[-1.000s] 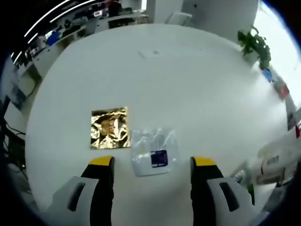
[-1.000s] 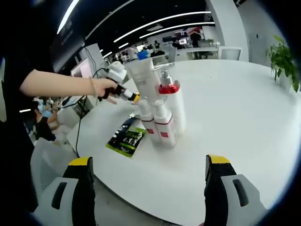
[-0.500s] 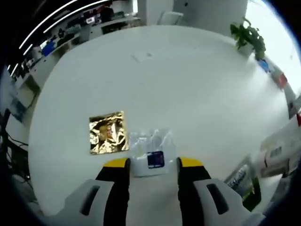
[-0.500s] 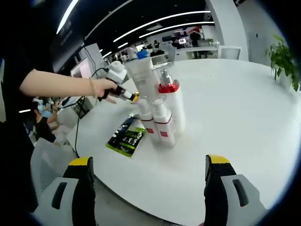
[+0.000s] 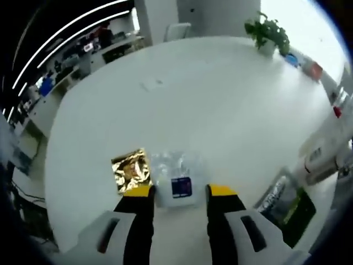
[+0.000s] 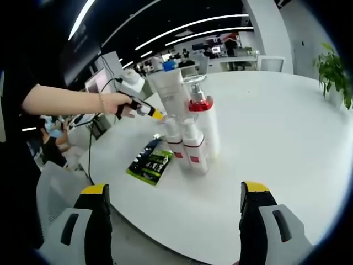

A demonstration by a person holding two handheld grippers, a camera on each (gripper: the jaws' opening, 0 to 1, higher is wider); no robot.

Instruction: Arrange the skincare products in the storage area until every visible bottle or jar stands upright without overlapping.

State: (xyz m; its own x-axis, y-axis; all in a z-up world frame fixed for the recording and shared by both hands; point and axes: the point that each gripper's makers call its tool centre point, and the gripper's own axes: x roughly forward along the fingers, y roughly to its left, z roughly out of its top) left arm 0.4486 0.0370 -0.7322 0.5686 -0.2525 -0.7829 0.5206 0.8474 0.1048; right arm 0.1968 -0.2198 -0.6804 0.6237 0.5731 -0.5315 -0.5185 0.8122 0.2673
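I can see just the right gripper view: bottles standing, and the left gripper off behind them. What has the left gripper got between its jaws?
Observer: A clear pouch with a dark blue label. The left gripper has its jaws against both sides of it and appears to pinch it.
Operator: Is the pouch standing up?
Observer: No, it lies flat on the white table.
Operator: Anything next to it?
Observer: A gold foil sachet lies flat just beside the pouch, not overlapping it.
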